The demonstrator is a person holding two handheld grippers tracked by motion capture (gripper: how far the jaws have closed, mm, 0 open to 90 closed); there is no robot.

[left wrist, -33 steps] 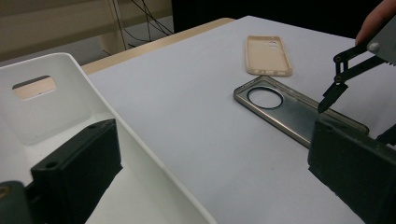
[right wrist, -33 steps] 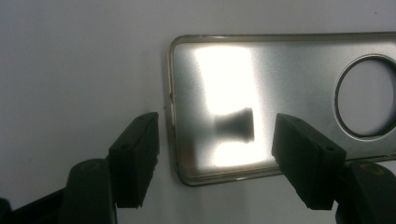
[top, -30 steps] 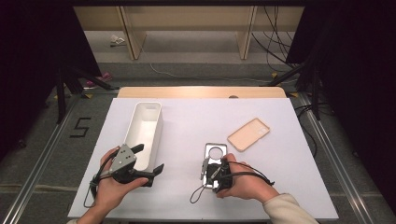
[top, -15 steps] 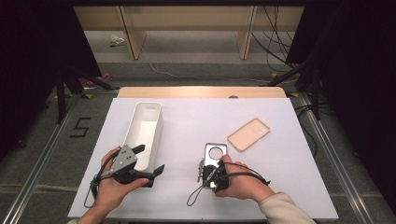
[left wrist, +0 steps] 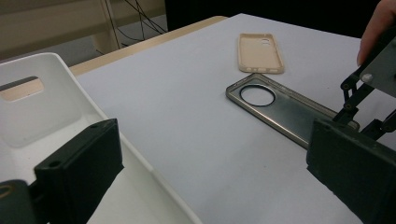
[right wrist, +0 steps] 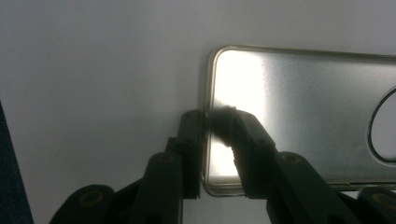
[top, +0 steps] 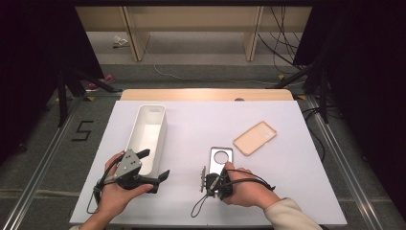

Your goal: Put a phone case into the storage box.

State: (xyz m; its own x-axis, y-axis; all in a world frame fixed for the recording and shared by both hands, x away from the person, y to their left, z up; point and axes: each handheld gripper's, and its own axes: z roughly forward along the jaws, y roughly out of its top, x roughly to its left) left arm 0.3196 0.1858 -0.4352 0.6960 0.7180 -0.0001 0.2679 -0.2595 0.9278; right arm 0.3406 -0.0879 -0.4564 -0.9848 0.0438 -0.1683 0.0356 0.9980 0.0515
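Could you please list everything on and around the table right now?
Grey see-through phone case with a round camera hole: one, table middle, near edge between the right tool's jaws.
Beige soft phone case: one, lying flat to the right, farther back.
White oblong plastic bin: one, left side, empty.
White table: one, wooden strip along its far edge.
Left tool: black, open, beside the bin's near end.
Right tool: black, jaws just been closing, pinching the grey case's rim.

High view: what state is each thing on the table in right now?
Grey phone case: flat, its near edge pinched.
Right gripper: jaws just closing on that edge.
Left gripper: open, holding nothing.
White bin: upright, empty.
Beige phone case: flat, untouched.
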